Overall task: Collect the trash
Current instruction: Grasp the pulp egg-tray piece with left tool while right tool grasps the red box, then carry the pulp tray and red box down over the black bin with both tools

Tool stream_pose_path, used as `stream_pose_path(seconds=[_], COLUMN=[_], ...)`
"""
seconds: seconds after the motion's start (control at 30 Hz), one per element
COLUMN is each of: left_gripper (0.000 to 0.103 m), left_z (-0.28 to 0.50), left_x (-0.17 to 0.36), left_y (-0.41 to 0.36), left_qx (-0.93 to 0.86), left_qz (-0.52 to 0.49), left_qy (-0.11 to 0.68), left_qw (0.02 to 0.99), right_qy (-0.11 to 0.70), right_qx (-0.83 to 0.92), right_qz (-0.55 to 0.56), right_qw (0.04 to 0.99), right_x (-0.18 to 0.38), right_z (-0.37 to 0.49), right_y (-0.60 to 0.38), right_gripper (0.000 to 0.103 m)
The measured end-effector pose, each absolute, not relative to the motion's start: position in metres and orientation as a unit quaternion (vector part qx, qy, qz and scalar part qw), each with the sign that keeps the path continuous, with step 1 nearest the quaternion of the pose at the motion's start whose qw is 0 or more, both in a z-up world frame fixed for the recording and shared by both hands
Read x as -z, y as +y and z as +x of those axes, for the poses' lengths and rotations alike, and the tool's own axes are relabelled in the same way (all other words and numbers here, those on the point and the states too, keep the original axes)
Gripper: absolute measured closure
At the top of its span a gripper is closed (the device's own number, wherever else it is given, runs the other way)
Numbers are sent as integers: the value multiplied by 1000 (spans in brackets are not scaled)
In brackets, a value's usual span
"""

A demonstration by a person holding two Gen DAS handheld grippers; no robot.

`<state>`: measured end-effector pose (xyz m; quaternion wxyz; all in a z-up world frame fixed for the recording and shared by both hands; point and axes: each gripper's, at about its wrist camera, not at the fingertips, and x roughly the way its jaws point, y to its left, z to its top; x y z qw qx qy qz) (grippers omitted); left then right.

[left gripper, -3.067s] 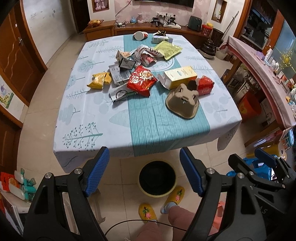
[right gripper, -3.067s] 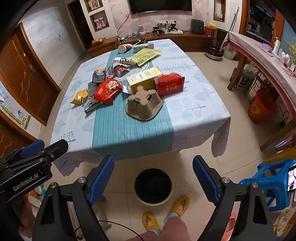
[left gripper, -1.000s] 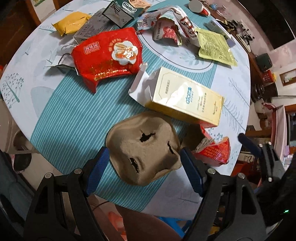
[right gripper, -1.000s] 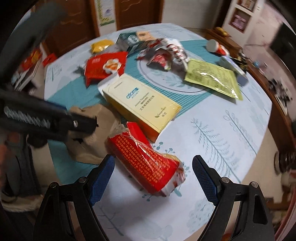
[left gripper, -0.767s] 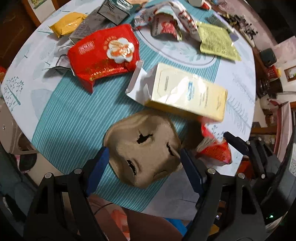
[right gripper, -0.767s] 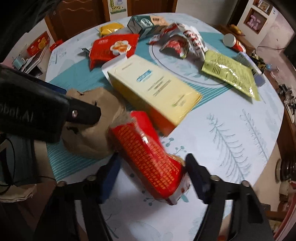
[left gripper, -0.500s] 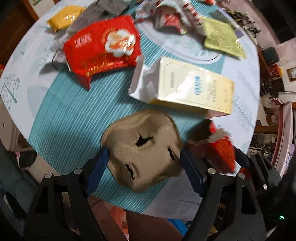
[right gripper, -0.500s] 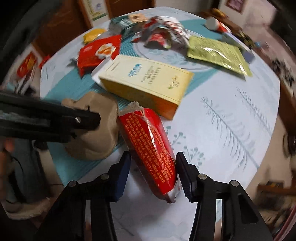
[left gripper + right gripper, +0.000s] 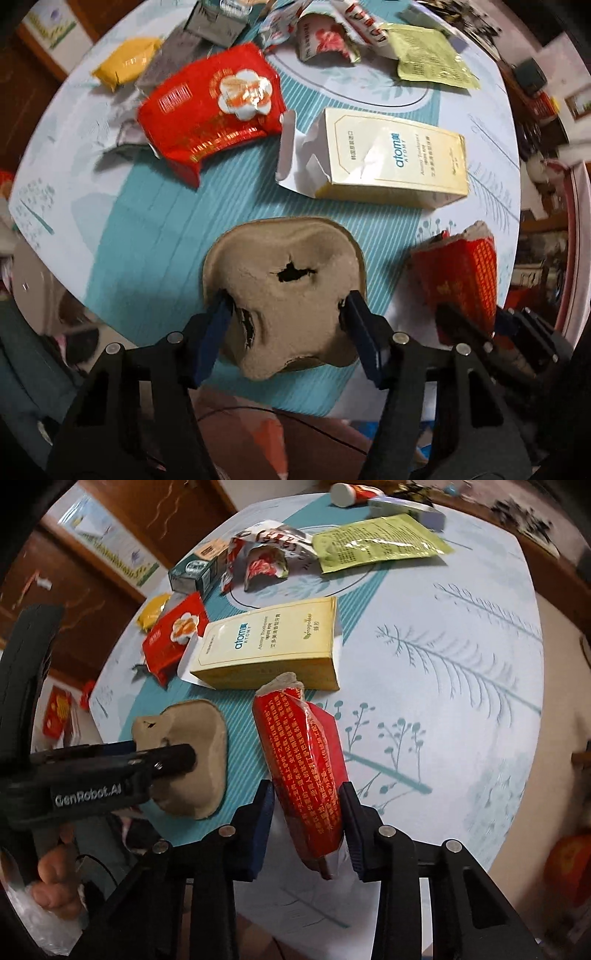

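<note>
Left gripper clamped on pulp cup carrier, pads pressing into its two side hollows near table edge. Right gripper clamped on red packet, pads on both long faces, packet standing tilted with its torn top toward yellow box. Both items at near edge of table, on or just beside teal runner.

Judged step: secure both pieces, then lift clear toward a bin; no bin visible in either view.

Notes for doing it well:
- Carrier is soft, already torn at several holes; hold with moderate squeeze only, lift straight up to avoid ripping rim.
- Packet gripped low on body; open upper end may spill crumbs if tipped, so keep top upward during carry.
- Packet top close to yellow box; draw back toward table edge before raising, to avoid dragging box.
- Keep the two grippers apart on withdrawal; left gripper body sits just beside packet in right wrist view.

Remaining on table: red flower-print bag, green sachet, yellow pouch, torn wrappers.
</note>
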<state>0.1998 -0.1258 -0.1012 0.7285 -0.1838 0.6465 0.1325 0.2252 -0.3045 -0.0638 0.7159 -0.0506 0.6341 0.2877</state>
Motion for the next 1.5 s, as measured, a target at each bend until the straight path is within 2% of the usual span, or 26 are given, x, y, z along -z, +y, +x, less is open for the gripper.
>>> stream_pose_path(seconds=[0.2, 0.5, 0.83, 1.17, 1.37, 1.5], left_gripper=[44, 44, 44, 44, 43, 43], left_z=[186, 150, 64, 5, -27, -45], left_x=[75, 37, 11, 41, 98, 160], left_y=[-116, -81, -27, -20, -30, -39], left_qx=[-109, -28, 99, 154, 149, 151], left_qz=[-129, -50, 57, 71, 86, 88], left_qy=[637, 609, 571, 598, 621, 639], left_qw=[753, 791, 813, 784, 765, 749], right_qy=[638, 624, 599, 627, 663, 679], right_qx=[-277, -213, -102, -45, -22, -19], right_qz=[20, 87, 176, 171, 183, 184], right_qw=[719, 747, 775, 758, 726, 711], right_x=[51, 29, 22, 42, 111, 175], right_z=[209, 156, 27, -65, -98, -111], right_y=[-305, -294, -263, -228, -229, -228], right_gripper=[80, 82, 82, 82, 81, 81])
